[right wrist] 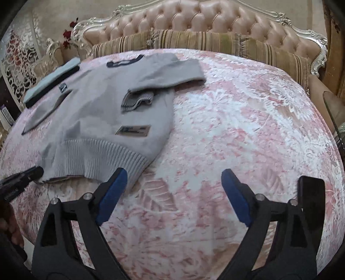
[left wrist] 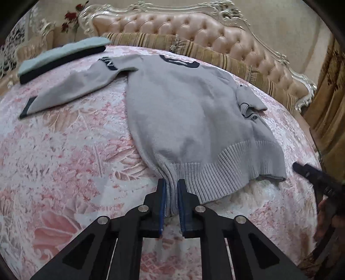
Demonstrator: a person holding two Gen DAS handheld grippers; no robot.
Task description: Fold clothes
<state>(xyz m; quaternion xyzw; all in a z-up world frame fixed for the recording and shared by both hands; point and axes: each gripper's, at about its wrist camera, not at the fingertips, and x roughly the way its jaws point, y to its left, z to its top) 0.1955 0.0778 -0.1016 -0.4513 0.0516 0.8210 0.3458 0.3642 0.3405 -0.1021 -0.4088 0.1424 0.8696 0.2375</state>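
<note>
A grey knit sweater lies flat on the bed with its ribbed hem toward me. My left gripper is shut on a bunched part of that hem near the left corner. One sleeve stretches out to the left. The other sleeve's cuff is folded over the body. My right gripper stands open over the bedcover just right of the sweater, with nothing between its blue pads; its left fingertip overlaps the hem's right corner. The left gripper shows at the left edge of the right wrist view.
The bed has a pink-and-white floral cover. A folded stack of light blue and dark clothes lies at the far left. Striped pillows and a tufted pink headboard stand behind. A person's hand is at the right edge.
</note>
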